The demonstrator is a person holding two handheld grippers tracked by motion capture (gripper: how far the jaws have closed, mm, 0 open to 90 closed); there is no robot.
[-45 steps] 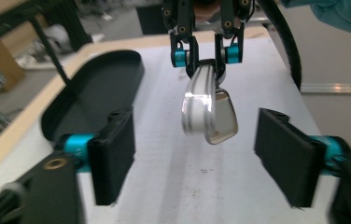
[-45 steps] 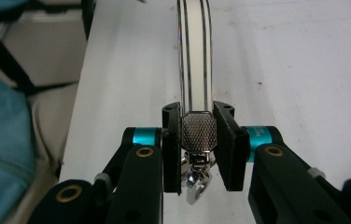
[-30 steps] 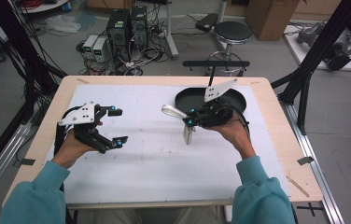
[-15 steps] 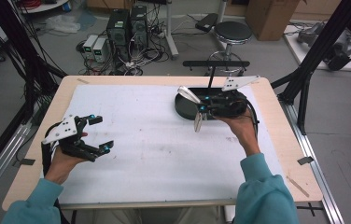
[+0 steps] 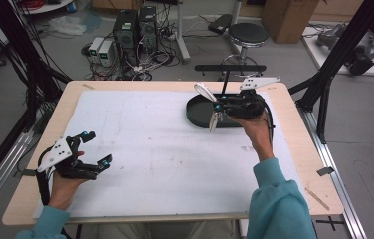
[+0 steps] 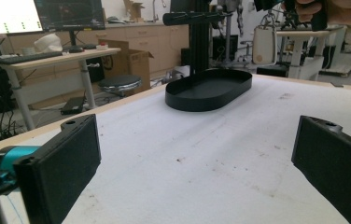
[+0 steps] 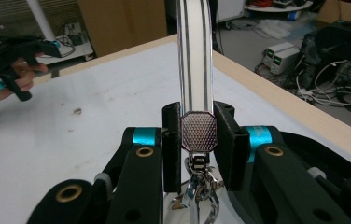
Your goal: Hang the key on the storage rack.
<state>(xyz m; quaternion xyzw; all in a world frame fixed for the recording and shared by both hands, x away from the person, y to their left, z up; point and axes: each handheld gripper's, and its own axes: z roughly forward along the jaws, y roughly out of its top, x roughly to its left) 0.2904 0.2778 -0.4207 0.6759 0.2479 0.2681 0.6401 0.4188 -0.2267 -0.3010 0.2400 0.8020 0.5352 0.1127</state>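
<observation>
Right fingers (image 7: 197, 135) are pinched on the flat handle of a shiny metal utensil (image 5: 214, 118), which looks like a bunch of measuring spoons on a ring; can't confirm. Since 1 s ago the right gripper (image 5: 219, 107) has carried it from the middle of the tabletop (image 5: 165, 149) to the far right, now over the near left part of the black oval metal tray (image 5: 197, 110). Likely next is placing it in the tray. Gripper points left, roughly level, spoons dangling. Left fingers (image 6: 61, 158) are spread wide, holding nothing; the left gripper (image 5: 95, 149) has pulled back to the near left corner, low, pointing right.
</observation>
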